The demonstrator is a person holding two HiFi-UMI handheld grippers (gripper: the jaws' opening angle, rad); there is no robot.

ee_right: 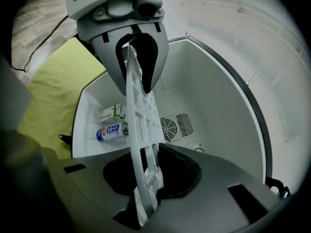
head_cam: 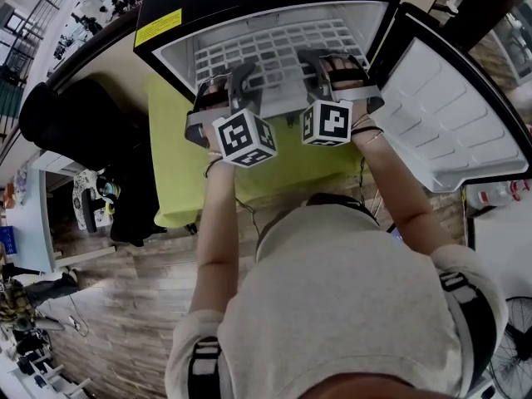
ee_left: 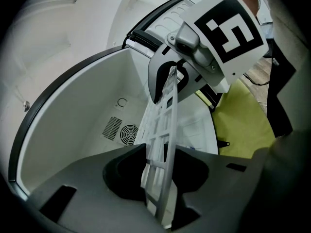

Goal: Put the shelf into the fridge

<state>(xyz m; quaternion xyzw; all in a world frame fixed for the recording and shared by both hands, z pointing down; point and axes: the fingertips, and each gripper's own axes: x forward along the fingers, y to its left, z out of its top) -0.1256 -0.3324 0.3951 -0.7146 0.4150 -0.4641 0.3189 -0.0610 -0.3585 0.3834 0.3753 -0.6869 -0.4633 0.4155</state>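
Standing next to this setup, here's what I've got. The little fridge point(head_cam: 166, 23) sits on the counter point(head_cam: 179, 165), the one with the yellow-green cover, and its door point(head_cam: 453, 119) is swung wide open to the person's right. The white grid shelf point(head_cam: 274, 44) is most of the way inside the fridge. It lies roughly flat across the cavity, and only its near edge sticks out at the opening.

Both tongs are on that near edge, side by side and a bit apart. The left tongs point(head_cam: 239, 81) are at the left part of the edge and the right tongs point(head_cam: 331, 69) at the right part.

In the left gripper view the shelf runs edge-on right through the gap of the left tongs. There's dark space on either side of it, so those look released, with the shelf just standing between the jaws. In the right gripper view the shelf fills the narrow slot between the jaws and they look snug against it, so I'd call the right tongs clamped on the shelf.

Deeper in, on the fridge floor below the shelf, a small carton point(ee_right: 112, 113) and a tube point(ee_right: 112, 131) lie near the left wall. A round fan vent point(ee_right: 167, 128) is on the back wall.
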